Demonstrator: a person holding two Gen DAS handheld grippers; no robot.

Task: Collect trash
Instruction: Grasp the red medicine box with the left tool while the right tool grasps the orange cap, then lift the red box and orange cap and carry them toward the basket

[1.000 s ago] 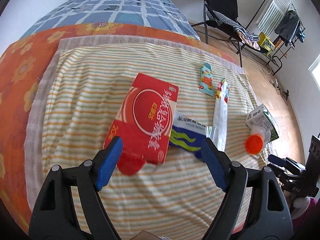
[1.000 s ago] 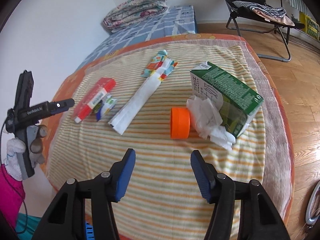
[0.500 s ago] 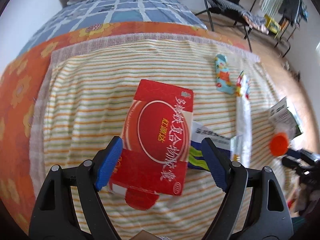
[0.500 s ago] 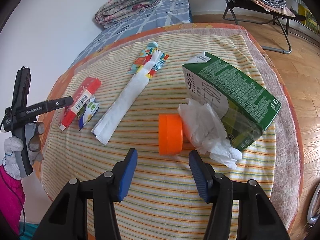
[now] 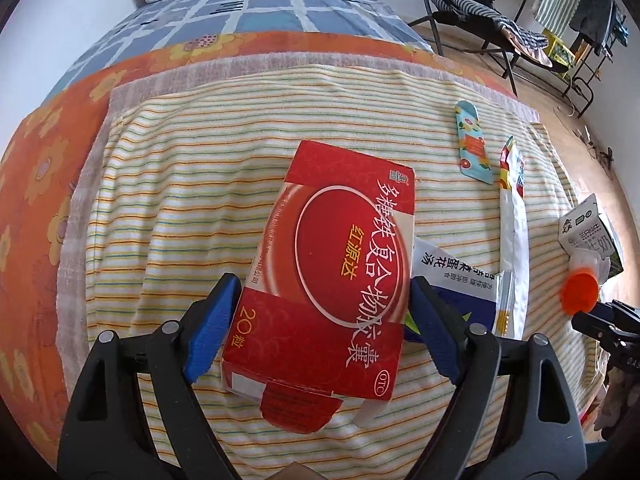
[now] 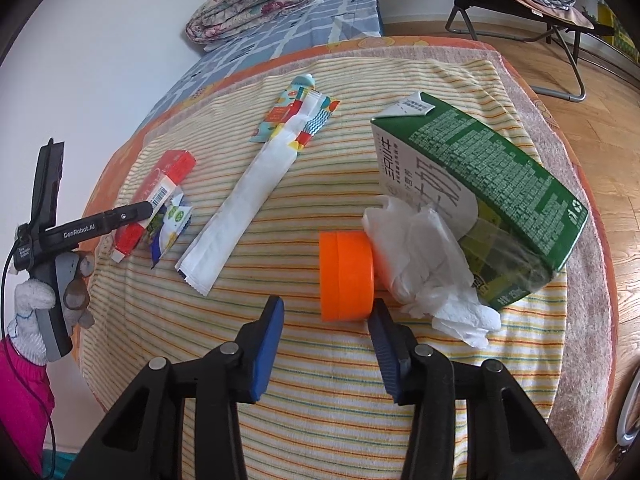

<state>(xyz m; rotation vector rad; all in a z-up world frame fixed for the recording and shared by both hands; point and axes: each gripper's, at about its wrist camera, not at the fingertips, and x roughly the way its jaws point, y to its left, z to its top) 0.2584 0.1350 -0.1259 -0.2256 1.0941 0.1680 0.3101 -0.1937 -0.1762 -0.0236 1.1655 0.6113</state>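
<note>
A striped towel (image 5: 200,184) is being shown spread over the orange flowered bedcover (image 5: 36,168), and all the trash is being carried on it. The green milk carton (image 6: 492,184) is being seen lying on its side toward the right edge of the towel, with a crumpled white tissue (image 6: 424,264) pressed against its near end. The red medicine box (image 5: 332,264) is being framed flat on the towel toward the left side, with its opened flap turned toward the camera. It is being straddled by the left gripper (image 5: 320,328), whose blue jaws are being held apart, one just beside each long side of the box; contact cannot be judged. A long white wrapper (image 6: 244,208) is being shown lying between the box and the carton, with its printed end laid over a small colourful pouch (image 6: 286,108). A blue and white sachet (image 5: 456,280) is being seen partly tucked under the right edge of the red box. The orange cap (image 6: 347,276) is being seen on its edge against the tissue. The right gripper (image 6: 326,344) is being held with its jaws apart just in front of the cap, the right pad close beside the cap's lower edge.
</note>
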